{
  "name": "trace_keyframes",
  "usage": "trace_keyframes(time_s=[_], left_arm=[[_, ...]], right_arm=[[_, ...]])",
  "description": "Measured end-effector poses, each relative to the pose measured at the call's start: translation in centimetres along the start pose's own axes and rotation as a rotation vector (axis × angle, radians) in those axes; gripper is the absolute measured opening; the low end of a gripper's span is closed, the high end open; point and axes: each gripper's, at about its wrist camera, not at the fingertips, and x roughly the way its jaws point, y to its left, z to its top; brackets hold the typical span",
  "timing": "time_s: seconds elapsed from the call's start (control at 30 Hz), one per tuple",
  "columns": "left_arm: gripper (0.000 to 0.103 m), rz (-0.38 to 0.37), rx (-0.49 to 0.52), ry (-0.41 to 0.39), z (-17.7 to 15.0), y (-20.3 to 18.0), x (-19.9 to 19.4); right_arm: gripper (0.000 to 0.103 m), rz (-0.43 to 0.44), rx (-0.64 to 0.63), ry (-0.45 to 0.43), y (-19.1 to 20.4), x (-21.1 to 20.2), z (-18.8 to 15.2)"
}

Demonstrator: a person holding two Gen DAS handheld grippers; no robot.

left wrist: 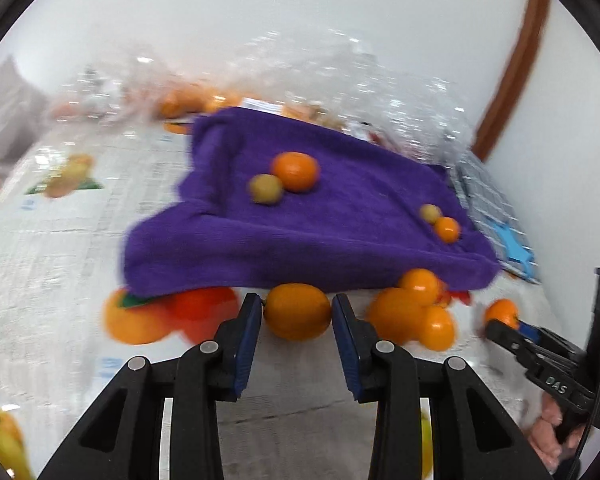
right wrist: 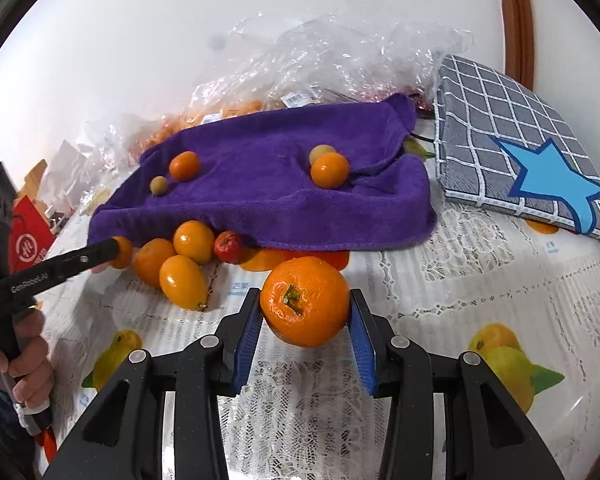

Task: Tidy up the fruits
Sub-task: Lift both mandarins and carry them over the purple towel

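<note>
Both hands are loaded; the right gripper (right wrist: 305,310) is clamped on a dimpled, stem-topped mandarin (right wrist: 305,300), held just off the lace-patterned tablecloth (right wrist: 480,280) near its front edge; the left gripper (left wrist: 297,312) has its blue pads against a smooth oval orange fruit (left wrist: 297,311), seemingly gripped. The sorting looks partly done: four small fruits, two orange and two greenish, already rest on the plush purple towel (right wrist: 268,184), while a glossy cluster of orange fruits (right wrist: 172,260) and one small red fruit (right wrist: 228,246) wait at the towel's front edge; crinkled clear plastic bags (right wrist: 332,52) lie along the far edge.
</note>
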Motion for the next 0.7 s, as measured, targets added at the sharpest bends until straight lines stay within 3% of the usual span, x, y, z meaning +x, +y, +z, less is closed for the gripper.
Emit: trace_keyframes(time_s=[0.13,0.33,0.7], left_arm=[[0.035,-0.002,-0.005,0.032,0.0,0.5,0.3],[0.036,0.041,0.069,0.083,0.0,-1.0,1.6],[0.034,-0.014,0.009,0.075,-0.1,0.0,1.4]], right_arm=[[0.042,-0.049,-0.038,0.036,0.8,0.7,0.0],[0.043,-0.136,-0.111,0.076,2.0,1.6,-0.2],[0.044,-0.132,-0.107,0.081,1.9,1.5,0.0]])
